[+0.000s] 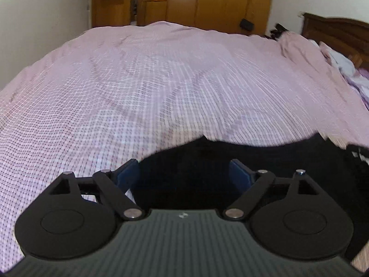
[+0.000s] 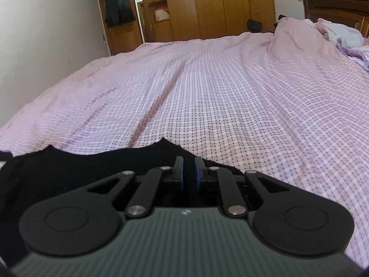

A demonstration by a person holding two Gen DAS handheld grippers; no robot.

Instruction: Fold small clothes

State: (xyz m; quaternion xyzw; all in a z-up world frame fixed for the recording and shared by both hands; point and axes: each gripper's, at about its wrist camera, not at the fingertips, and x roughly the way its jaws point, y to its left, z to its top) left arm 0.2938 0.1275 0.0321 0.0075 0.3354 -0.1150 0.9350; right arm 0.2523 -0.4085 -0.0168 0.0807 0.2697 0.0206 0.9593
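Note:
A black garment (image 1: 230, 157) lies on the pink checked bedsheet (image 1: 161, 80) at the near edge of the bed. My left gripper (image 1: 184, 170) is open, its blue-padded fingers wide apart with the black cloth between and under them. In the right wrist view the same black garment (image 2: 69, 168) spreads to the left. My right gripper (image 2: 188, 166) is shut, its blue pads nearly together on the garment's raised edge, which peaks just ahead of the fingertips.
The pink checked sheet (image 2: 207, 92) covers the whole bed. Bunched bedding and pillows (image 2: 341, 34) lie at the far right by the dark wooden headboard (image 2: 334, 2). Wooden wardrobes (image 2: 219, 7) and a white wall (image 2: 46, 34) stand beyond the bed.

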